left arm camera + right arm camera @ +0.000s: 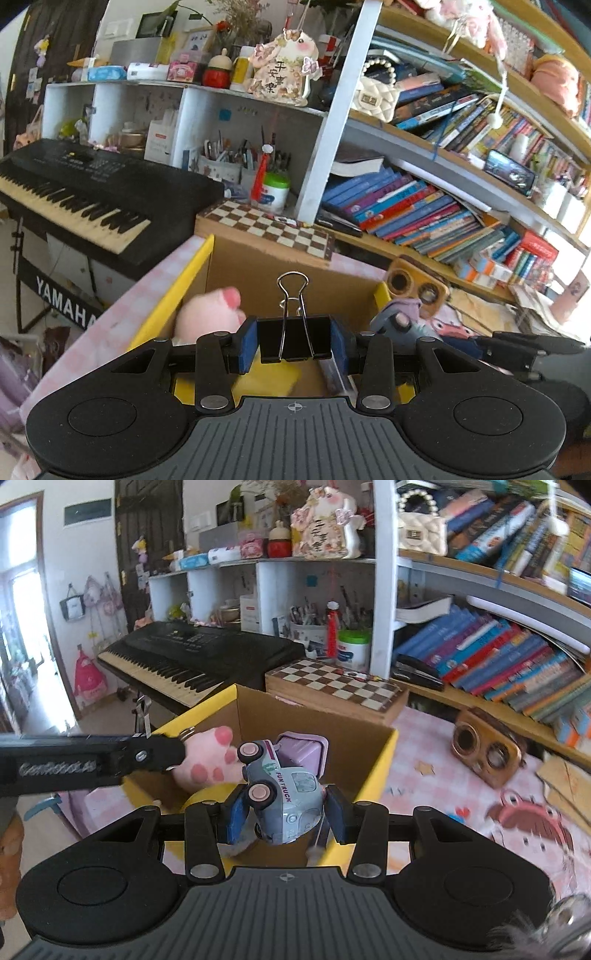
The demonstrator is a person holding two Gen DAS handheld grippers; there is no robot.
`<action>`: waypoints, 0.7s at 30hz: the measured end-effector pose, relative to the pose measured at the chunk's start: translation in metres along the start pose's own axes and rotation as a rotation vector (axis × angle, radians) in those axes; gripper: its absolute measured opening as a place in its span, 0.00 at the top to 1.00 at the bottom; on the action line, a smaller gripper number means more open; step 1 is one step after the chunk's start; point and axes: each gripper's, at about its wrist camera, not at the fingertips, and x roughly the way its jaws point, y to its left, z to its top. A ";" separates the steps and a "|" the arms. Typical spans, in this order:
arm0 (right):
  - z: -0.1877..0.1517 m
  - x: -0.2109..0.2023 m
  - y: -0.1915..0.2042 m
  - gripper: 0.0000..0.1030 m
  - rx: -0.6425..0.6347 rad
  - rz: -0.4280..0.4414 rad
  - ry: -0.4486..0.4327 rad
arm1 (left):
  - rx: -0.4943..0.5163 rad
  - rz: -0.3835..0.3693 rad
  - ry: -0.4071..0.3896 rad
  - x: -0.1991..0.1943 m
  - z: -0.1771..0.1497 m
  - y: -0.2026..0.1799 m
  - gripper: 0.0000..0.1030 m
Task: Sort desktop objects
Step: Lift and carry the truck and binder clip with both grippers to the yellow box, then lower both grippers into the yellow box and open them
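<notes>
While both grippers hovered over the cardboard box [373,764], the left gripper [293,341] clamped a binder clip [291,332] and the right gripper [282,814] a toy truck [284,794]; releasing each into the box seemed next.

Both wrist views look forward along their fingers, close above the cardboard box [258,266] [314,716] — sharing it, the keyboard [92,192] [199,653] and the bookshelf [443,206] [498,657].
</notes>
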 end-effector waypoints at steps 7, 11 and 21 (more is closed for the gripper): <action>0.018 0.066 -0.013 0.59 -0.149 0.048 0.092 | 0.014 0.024 0.092 0.069 0.029 0.003 0.62; 0.022 0.101 -0.017 0.59 -0.262 0.053 0.176 | 0.068 0.049 0.191 0.109 0.034 0.000 0.62; 0.005 0.135 -0.009 0.59 -0.459 0.087 0.304 | 0.115 0.071 0.318 0.148 0.022 -0.006 0.62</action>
